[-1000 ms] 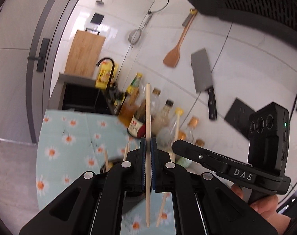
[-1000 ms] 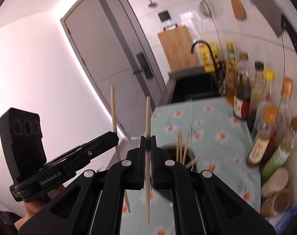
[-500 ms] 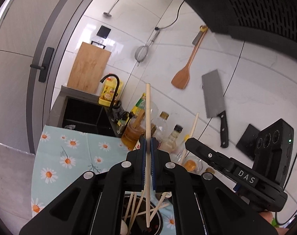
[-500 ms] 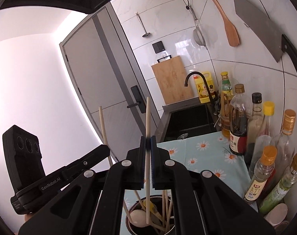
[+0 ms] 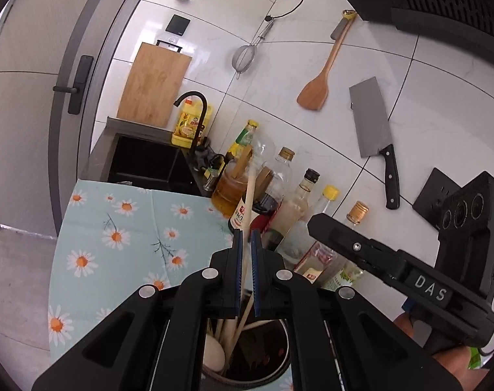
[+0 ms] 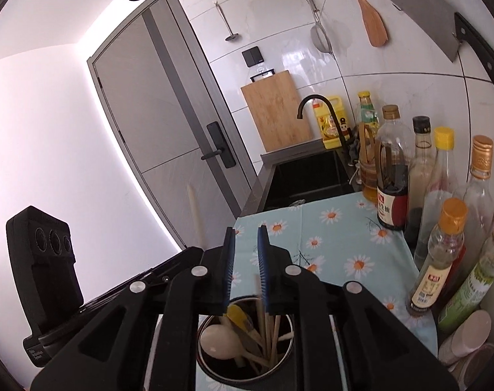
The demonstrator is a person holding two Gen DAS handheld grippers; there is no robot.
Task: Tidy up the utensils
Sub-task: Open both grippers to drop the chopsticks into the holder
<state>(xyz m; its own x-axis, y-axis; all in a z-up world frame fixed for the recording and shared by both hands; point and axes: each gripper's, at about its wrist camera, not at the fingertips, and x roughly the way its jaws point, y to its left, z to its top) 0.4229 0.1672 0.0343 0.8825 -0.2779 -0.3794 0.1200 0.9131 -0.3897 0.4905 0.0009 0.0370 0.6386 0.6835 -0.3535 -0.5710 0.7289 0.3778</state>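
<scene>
A dark round utensil holder stands on the daisy cloth under both grippers, also low in the left wrist view as the holder. It holds a white spoon, a yellow spoon and several chopsticks. My left gripper is shut on a pale chopstick, which leans right with its lower end inside the holder. My right gripper is opening: its blue pads stand apart and grip nothing. A blurred chopstick is dropping just below them into the holder.
Several sauce and oil bottles line the tiled wall on the right. A black sink with a faucet lies beyond the cloth. A cleaver, a wooden spatula, a strainer and a cutting board hang on or lean against the wall.
Both grippers have come down over the holder. The right jaws have parted and their chopstick has slid down out of them. The left chopstick now leans instead of standing straight.
</scene>
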